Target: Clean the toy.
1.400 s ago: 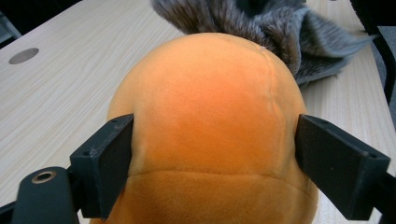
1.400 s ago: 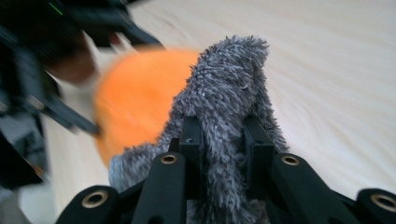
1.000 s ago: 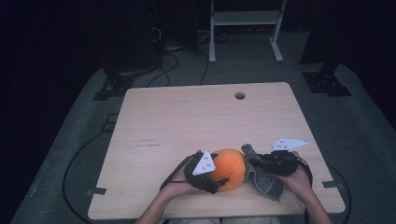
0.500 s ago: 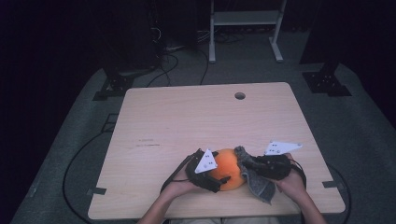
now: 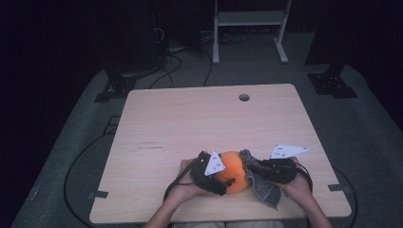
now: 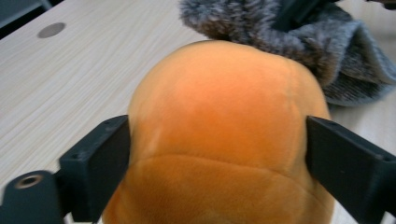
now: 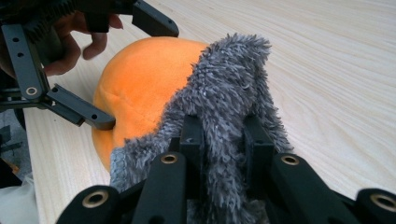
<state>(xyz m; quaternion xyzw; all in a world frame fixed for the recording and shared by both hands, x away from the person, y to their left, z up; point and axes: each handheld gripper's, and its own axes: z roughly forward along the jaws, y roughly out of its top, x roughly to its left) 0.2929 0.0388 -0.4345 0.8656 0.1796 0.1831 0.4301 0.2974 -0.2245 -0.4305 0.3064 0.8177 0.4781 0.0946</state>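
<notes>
While both forearms rest at the wooden table's (image 5: 190, 118) near edge, the left gripper (image 5: 219, 176), jaws just widening, straddles the orange plush (image 5: 234, 167); the right gripper (image 5: 254, 166) pinches grey furry cloth (image 5: 264, 190) against it.

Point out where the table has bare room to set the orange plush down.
Free: the whole far stretch of the table, from the round hole back toward the person, plus the near left corner. Crowded: the near edge's middle and right, where the orange plush, grey fuzzy cloth and both hands sit.
</notes>
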